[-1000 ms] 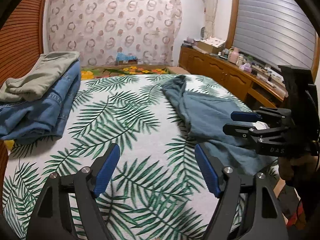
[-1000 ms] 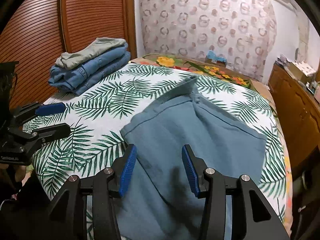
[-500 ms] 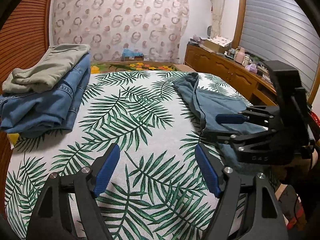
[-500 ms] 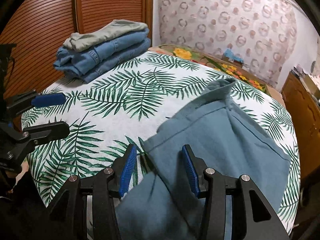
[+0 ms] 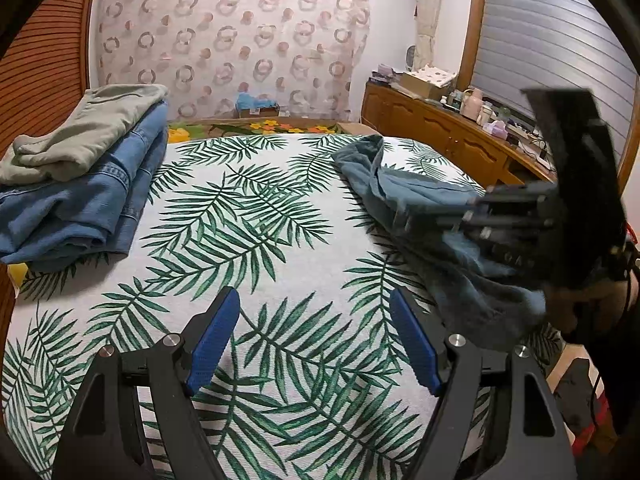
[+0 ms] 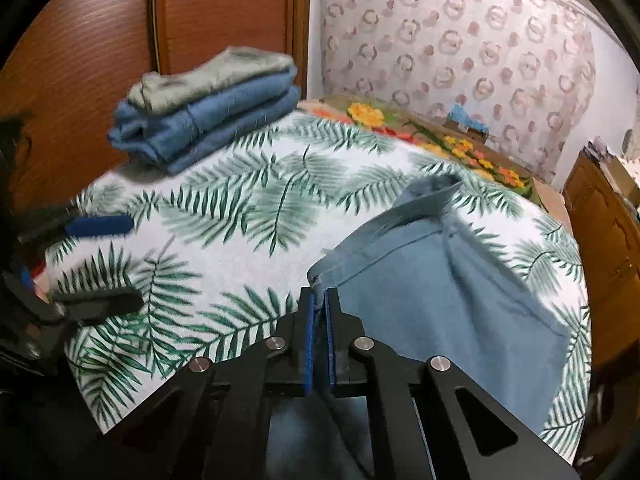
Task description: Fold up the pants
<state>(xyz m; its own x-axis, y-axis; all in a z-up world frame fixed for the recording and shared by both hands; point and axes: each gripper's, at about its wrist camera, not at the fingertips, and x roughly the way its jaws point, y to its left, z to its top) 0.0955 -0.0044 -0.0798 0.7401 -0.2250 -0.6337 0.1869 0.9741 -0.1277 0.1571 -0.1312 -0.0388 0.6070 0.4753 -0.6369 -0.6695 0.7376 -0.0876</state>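
Observation:
Grey-blue pants (image 6: 448, 292) lie on the right side of a palm-leaf bedspread (image 5: 256, 240); they also show in the left wrist view (image 5: 404, 196). My right gripper (image 6: 318, 304) is shut on the near corner of the pants' edge and lifts it a little. It shows blurred in the left wrist view (image 5: 448, 216), pinching the cloth. My left gripper (image 5: 316, 336) is open and empty above bare bedspread, left of the pants. It also shows at the left edge of the right wrist view (image 6: 100, 260).
A stack of folded jeans with a grey-green garment on top (image 5: 80, 176) sits at the bed's far left by a wooden slatted wall (image 6: 224, 20). A wooden dresser (image 5: 448, 136) with clutter runs along the right. A patterned curtain (image 5: 240, 40) hangs behind.
My right gripper has shut on the pants' near corner and lifted it, bunching the cloth. The left gripper stays open and has shifted slightly.

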